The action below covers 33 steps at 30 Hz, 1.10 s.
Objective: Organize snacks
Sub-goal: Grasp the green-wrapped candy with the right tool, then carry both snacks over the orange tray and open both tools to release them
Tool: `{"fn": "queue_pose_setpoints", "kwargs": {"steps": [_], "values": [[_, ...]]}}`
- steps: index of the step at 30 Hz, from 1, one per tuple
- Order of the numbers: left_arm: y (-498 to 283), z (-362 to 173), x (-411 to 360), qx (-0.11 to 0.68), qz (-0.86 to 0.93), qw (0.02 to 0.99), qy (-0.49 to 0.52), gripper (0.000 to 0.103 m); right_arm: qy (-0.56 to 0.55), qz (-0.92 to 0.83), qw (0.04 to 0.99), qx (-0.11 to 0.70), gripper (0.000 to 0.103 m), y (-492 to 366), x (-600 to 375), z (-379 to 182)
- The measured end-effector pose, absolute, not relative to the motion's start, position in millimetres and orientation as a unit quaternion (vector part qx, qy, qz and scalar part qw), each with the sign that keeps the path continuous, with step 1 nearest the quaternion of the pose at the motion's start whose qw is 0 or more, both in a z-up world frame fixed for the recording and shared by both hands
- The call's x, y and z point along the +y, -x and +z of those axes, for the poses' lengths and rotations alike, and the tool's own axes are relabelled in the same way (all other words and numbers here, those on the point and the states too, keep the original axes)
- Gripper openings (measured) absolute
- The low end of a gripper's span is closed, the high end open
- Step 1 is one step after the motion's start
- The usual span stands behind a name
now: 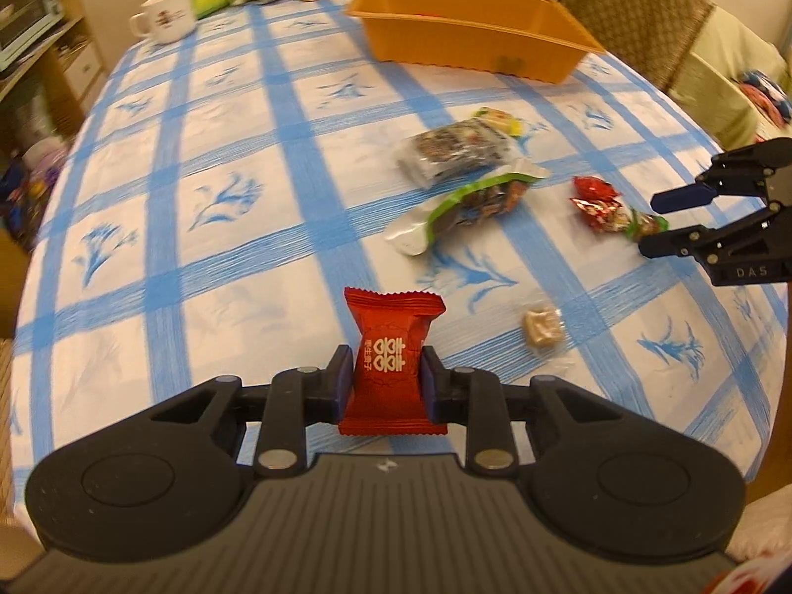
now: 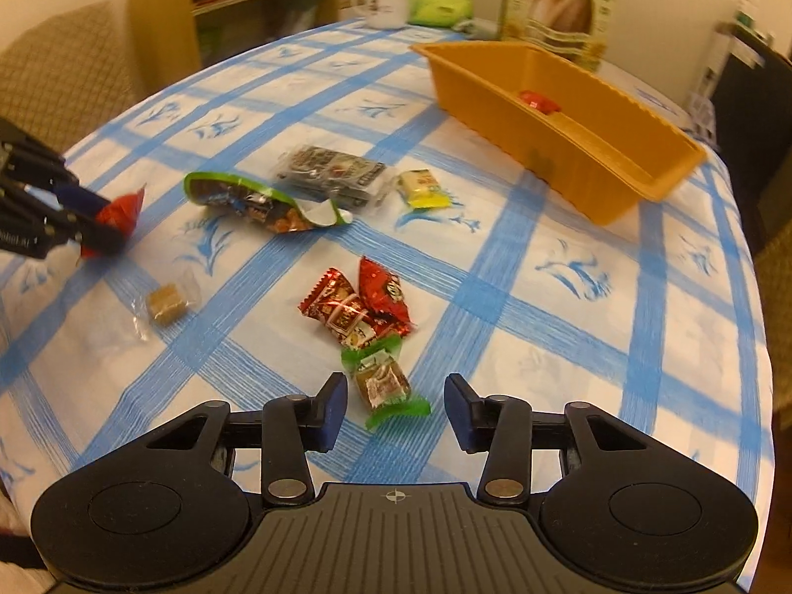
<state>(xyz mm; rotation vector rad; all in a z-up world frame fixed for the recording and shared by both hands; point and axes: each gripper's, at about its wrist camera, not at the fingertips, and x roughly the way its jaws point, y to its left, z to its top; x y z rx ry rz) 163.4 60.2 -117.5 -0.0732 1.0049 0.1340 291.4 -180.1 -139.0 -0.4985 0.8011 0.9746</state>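
In the left wrist view the left gripper (image 1: pixel 386 386) has its jaws pressed against both sides of a red candy packet (image 1: pixel 393 361), which stands upright between the pads above the blue-checked tablecloth (image 1: pixel 198 267). The orange bin (image 1: pixel 470 29) sits far across the table, its near wall hiding whatever lies inside. Between the bin and the held packet lie a dark snack pack (image 1: pixel 455 151), a small yellow packet (image 1: pixel 500 119) just behind it, and a green-edged snack bag (image 1: pixel 470 203). A clear-wrapped brown sweet (image 1: pixel 542 329) lies nearer the gripper, to the right of the packet. Two red foil candies (image 1: pixel 596 203) sit well right of the bin's near side, and the right gripper (image 1: pixel 653 222) reaches in from the right edge with its jaws spread, a green-wrapped candy (image 1: pixel 643 222) between them. A white mug (image 1: pixel 166 17) stands left of the bin at the far edge. In the right wrist view the right gripper (image 2: pixel 396 406) has its jaws wide apart, with the green-wrapped candy (image 2: pixel 386 386) lying on the cloth between the fingertips, untouched by either one as far as can be seen. The red foil candies (image 2: pixel 361 304) lie just beyond it. This view looks into the orange bin (image 2: pixel 594 188) and shows a red packet (image 2: pixel 539 101) already inside, hidden from the other camera. The left gripper (image 2: pixel 99 225) appears at the left edge, blurred, holding the red candy packet (image 2: pixel 121 213), far from the bin. A tall snack box (image 2: pixel 562 10) stands behind the bin.
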Motion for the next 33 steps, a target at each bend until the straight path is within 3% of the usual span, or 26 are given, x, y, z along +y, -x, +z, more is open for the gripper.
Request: {"fn": "queue_pose_setpoints", "kwargs": {"steps": [8, 24, 33], "values": [[-151, -111, 54, 0.476, 0.108, 0.871, 0.054, 0.026, 0.241, 0.488, 0.754, 0.368, 0.021, -294, -174, -141], [-150, -81, 25, 0.449, 0.145, 0.880, 0.047, 0.026, 0.185, 0.499, 0.761, 0.370, 0.021, -285, -195, -117], [-197, -49, 16, 0.421, 0.114, 0.900, 0.008, 0.026, 0.134, 0.476, 0.785, 0.374, 0.021, -296, -209, -91]]}}
